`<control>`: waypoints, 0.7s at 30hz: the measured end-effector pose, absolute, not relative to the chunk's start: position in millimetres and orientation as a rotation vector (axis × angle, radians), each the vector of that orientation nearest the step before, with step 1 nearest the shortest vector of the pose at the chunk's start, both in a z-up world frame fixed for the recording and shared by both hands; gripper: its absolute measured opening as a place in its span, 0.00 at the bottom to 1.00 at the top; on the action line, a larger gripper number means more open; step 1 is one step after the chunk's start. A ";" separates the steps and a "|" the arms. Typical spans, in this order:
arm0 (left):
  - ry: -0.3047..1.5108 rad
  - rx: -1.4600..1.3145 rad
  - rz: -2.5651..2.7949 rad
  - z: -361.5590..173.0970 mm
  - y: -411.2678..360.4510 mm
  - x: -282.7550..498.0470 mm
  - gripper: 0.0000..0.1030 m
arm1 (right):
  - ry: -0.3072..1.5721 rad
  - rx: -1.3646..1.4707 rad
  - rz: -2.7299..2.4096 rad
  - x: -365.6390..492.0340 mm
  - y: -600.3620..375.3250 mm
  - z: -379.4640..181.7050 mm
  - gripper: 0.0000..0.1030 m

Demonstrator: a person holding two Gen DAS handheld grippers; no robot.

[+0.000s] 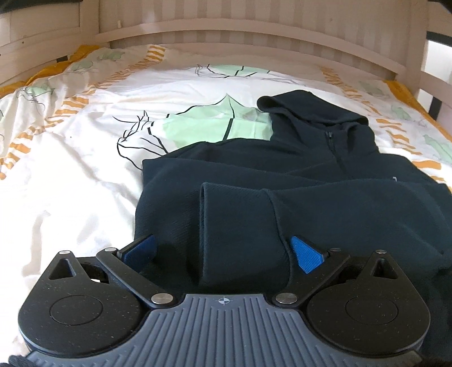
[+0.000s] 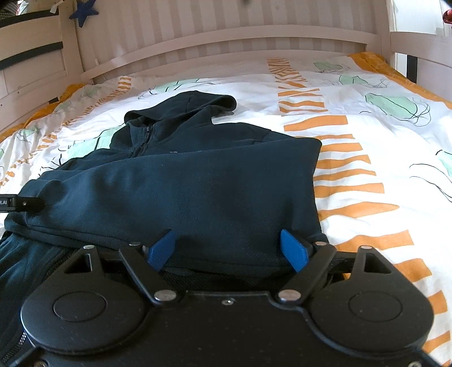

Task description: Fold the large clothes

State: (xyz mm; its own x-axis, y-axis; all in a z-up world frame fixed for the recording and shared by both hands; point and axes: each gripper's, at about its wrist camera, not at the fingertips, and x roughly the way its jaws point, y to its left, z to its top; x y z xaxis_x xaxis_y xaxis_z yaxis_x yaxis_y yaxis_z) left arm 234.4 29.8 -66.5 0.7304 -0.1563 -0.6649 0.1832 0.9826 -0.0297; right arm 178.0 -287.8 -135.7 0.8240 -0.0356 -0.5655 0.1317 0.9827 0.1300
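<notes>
A dark navy zip hoodie [image 1: 296,169] lies flat on the bed, hood [image 1: 308,110] towards the headboard. One sleeve [image 1: 240,214] is folded across its body. My left gripper [image 1: 223,252] is open just above that sleeve's cuff end, its blue pads [image 1: 306,254] wide apart on either side of the cloth. In the right wrist view my right gripper [image 2: 228,248] is open over the hoodie [image 2: 197,183] near its lower right edge, with fabric lying between the pads [image 2: 293,249] but not pinched. A finger of the left gripper [image 2: 28,203] shows at that view's left edge, by the sleeve.
The bed cover [image 1: 70,169] is white with orange stripes and green shapes, rumpled on the left. A slatted wooden headboard [image 2: 226,42] runs behind, with rails at both sides. A blue star [image 2: 83,12] hangs at the upper left.
</notes>
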 end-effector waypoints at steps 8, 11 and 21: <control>0.692 0.116 -0.207 -89.5 24.7 231.8 1.00 | 0.594 0.160 -0.092 178.5 -286.2 -136.7 0.81; 0.683 0.109 -0.208 -92.2 25.4 230.6 1.00 | 0.591 0.151 -0.095 178.7 -284.3 -137.9 0.82; 0.671 0.121 -0.197 -96.1 22.9 231.1 1.00 | 0.588 0.125 -0.103 178.7 -279.2 -140.1 0.84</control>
State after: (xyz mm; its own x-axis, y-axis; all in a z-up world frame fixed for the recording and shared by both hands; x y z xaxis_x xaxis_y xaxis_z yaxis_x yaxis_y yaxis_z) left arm 231.1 22.9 -96.1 0.7655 -0.1416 -0.6277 0.2194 0.9745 0.0478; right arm 178.7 -279.2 -140.1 0.8273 -0.0610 -0.5584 0.1323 0.9873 0.0881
